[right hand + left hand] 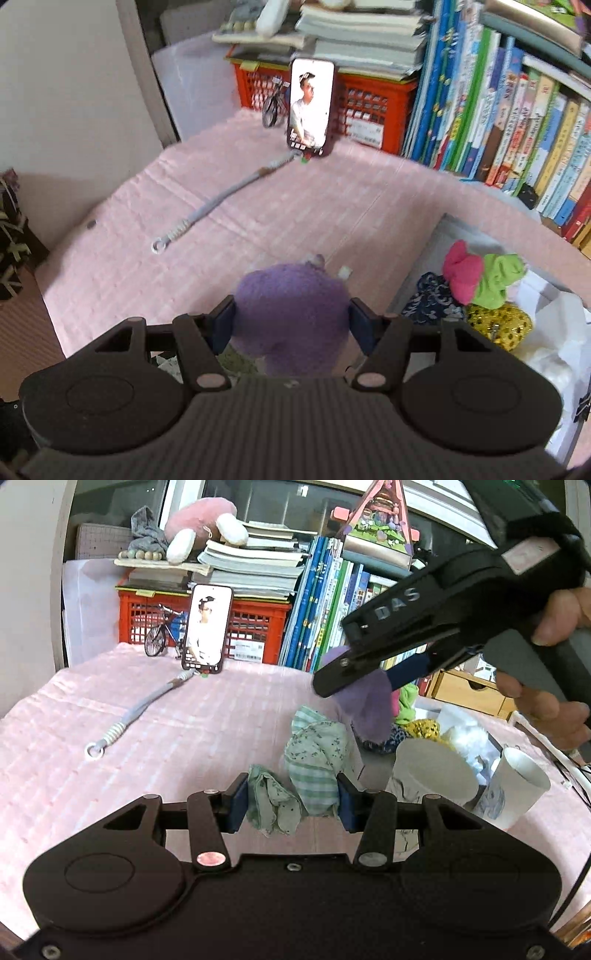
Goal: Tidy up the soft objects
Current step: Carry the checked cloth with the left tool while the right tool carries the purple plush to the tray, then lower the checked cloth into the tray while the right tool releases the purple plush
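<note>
Purple fuzzy soft toy (291,317) is clamped in the right gripper (291,321), green patterned cloth (295,786) in the left gripper (291,801); better to carry both without squeezing harder.

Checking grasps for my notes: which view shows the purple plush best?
The right wrist view: the purple plush fills the middle, pressed between both blue pads of the right gripper. The left wrist view shows only part of the plush hanging below that gripper, smaller and blurred.

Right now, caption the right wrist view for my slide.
Right claw shut on a purple plush toy above the pink tablecloth, beside a box of soft toys.
</note>
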